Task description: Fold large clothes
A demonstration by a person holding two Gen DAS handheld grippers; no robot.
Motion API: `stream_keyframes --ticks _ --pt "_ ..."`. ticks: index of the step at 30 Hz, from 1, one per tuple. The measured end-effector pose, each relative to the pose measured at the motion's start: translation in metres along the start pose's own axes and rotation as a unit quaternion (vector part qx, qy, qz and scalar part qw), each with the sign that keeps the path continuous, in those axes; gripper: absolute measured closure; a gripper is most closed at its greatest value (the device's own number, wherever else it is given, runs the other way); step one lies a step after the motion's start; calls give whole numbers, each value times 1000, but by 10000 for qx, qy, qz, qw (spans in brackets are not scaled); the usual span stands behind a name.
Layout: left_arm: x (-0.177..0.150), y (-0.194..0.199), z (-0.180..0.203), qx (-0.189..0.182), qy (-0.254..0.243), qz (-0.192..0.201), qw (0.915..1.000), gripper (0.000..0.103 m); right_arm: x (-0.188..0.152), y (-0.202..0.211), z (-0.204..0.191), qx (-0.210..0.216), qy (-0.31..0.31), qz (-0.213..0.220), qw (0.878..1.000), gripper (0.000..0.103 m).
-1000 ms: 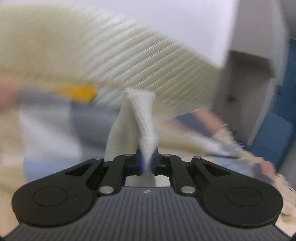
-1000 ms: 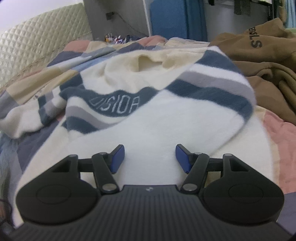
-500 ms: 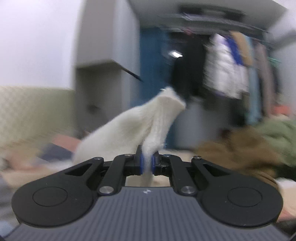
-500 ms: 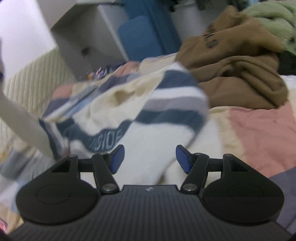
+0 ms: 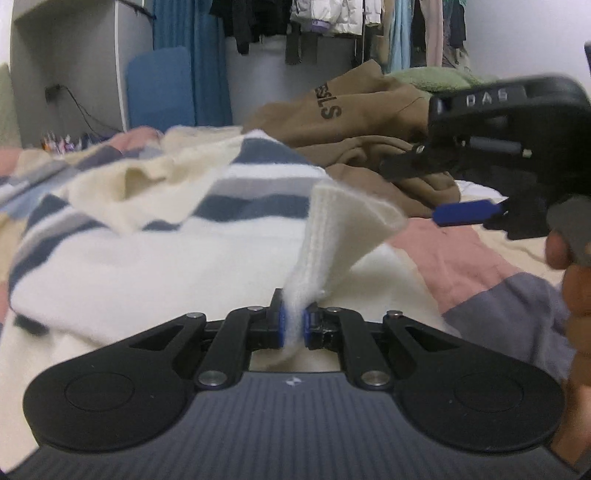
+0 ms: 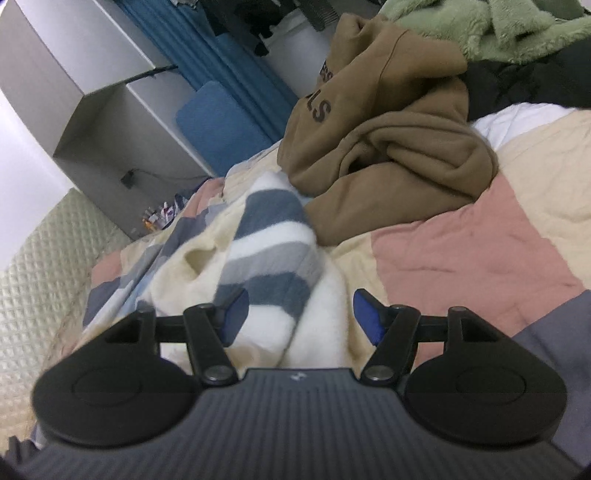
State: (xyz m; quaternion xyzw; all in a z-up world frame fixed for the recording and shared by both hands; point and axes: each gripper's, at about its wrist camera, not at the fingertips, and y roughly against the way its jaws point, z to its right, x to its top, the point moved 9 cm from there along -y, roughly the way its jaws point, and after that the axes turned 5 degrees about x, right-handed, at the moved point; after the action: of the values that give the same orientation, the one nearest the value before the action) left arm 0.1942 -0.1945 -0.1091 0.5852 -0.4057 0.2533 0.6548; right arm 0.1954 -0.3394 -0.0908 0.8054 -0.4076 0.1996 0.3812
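The left gripper (image 5: 293, 326) is seen at the lower centre of its own view, clamped on a ribbed cream edge of the sweater (image 5: 155, 266); the pinched fabric rises from between the blue pads as a standing flap. The rest of the sweater is spread across the left and centre of the frame on the quilt (image 5: 458, 254), its navy and grey stripes crumpled toward the upper left.

The right gripper (image 6: 299, 314) is held wide apart with nothing between its pads. In its own view it hangs over the sweater's striped portion at centre; in the left view it appears at the right edge, above the quilt and apart from the cloth, with part of a hand (image 5: 569, 266) below it.

The step in hand is judged to be a fold carried by one corner: an edge has been lifted, but no neat fold is yet laid. The next move is thought to call for a second grasp by the free gripper on a matching edge, so that the cloth can be drawn taut and laid over evenly; a one-sided pull would likely bunch it.

A brown hoodie (image 6: 388, 155) is heaped at the upper centre-right, touching the sweater's far edge, with a green fleece (image 6: 491, 33) behind it.

No containers are visible; the clothes lie loose on the quilt.
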Motion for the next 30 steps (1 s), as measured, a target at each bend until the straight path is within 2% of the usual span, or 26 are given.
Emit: stream_keyframes --ticks 2,3,4,6,10,13,16,19,22,24,26,28,30 --pt "0 1 -9 -197 254 -217 9992 84 -4 -4 -5 135 15 -128 9998 37" --pt "3 4 -20 -324 382 -340 9982 71 -7 -6 -8 226 12 -202 9995 37" --pt "1 12 -22 -464 526 -432 9966 50 -10 -8 -11 303 29 -277 9992 37" --pt "2 20 -28 -689 780 -539 9931 33 -15 -9 -18 353 120 -353 9987 37" --pt "-3 45 -44 -661 975 -505 9918 29 -27 -15 -25 402 179 -597 9972 37" --pt "-10 62 -71 -695 1526 -464 9847 28 -36 -21 -25 289 176 -781 9964 37" --pt "-22 65 -109 -310 2033 -498 9774 28 -44 -26 -24 208 167 -910 9955 37" --pt "-39 58 -145 0 2565 -597 9647 28 -52 -33 -24 183 126 -1062 9941 37" --pt "-56 53 -167 80 2992 -681 9517 28 -59 -40 -26 82 264 -1115 9934 39" --pt "-59 51 -173 45 3128 -705 9472 28 -63 -44 -31 47 453 -1153 9923 47" --pt "-57 49 -175 68 3079 -719 9487 28 -70 -47 -37 46 592 -1240 9905 77" --pt "-55 45 -174 88 3005 -722 9510 28 -77 -48 -43 12 709 -1338 9885 88" --pt "-55 43 -174 80 2994 -722 9514 28 -80 -44 -46 -25 766 -1270 9889 92"
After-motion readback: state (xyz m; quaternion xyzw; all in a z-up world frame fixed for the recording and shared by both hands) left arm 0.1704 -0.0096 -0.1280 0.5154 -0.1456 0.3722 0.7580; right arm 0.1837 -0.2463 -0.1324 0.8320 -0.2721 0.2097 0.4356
